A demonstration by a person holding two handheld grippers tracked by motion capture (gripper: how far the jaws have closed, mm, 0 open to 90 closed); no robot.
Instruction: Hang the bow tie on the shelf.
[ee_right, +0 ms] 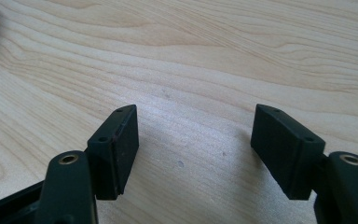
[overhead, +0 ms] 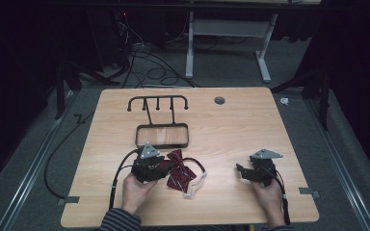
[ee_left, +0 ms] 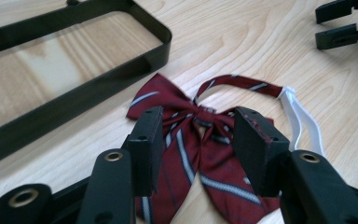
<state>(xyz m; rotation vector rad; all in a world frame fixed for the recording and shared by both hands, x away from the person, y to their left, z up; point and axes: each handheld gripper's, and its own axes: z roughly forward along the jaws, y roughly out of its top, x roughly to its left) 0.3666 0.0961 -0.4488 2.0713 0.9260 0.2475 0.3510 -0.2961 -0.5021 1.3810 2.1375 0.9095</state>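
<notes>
Dark red striped bow tie (ee_left: pixel 200 140) lies on the wooden table (overhead: pixel 231 125), just in front of the black metal rack (overhead: pixel 161 130). Left gripper (ee_left: pixel 198 133) stands over it with jaws apart, holding nothing. Right gripper (ee_right: pixel 196 140) is spread wide above bare wood, well apart.

Dark red bow tie (ee_left: pixel 200 140) with grey-white stripes, white strap (ee_left: pixel 303 121), black rack (overhead: pixel 160 126), pale wood table (overhead: pixel 236 125)

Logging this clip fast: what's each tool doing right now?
Left tool: open, jaws straddling the bow tie, not closed on it.
Right tool: open, holding nothing, over bare table.
</notes>
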